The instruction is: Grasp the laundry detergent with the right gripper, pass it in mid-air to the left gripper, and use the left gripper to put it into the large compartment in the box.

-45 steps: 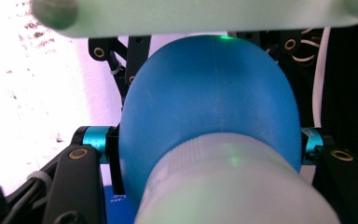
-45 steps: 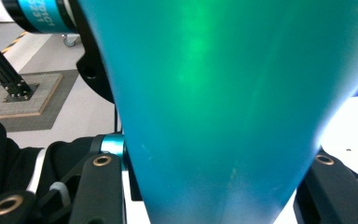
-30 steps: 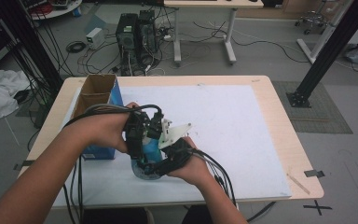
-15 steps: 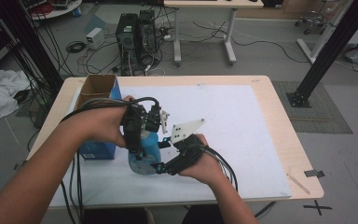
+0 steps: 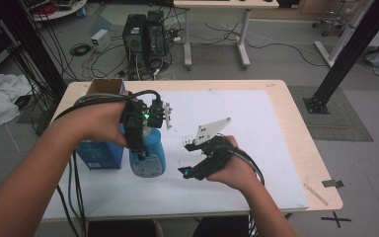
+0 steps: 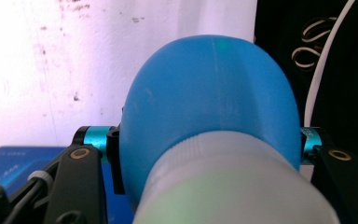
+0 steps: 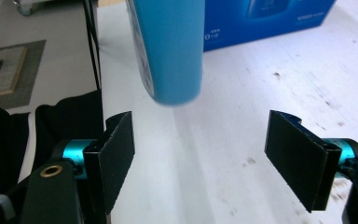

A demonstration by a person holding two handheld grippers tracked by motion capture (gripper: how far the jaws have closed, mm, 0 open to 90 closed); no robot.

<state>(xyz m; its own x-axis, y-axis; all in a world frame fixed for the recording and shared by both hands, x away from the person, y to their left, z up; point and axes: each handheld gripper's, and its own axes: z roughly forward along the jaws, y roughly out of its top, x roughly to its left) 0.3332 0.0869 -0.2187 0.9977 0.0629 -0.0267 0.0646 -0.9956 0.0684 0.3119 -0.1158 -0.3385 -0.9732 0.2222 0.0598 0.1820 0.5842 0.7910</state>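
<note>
Right claw (image 5: 190, 173) has just opened, leaving the bottle (image 5: 148, 155); left claw (image 5: 139, 152) grips it above white table (image 5: 256, 128).

My jaws have just been opening, nothing between them. The blue bottle (image 7: 170, 51) hangs beyond, above the white desk (image 7: 242, 107). A blue box (image 7: 265, 18) lies behind the bottle.
</note>
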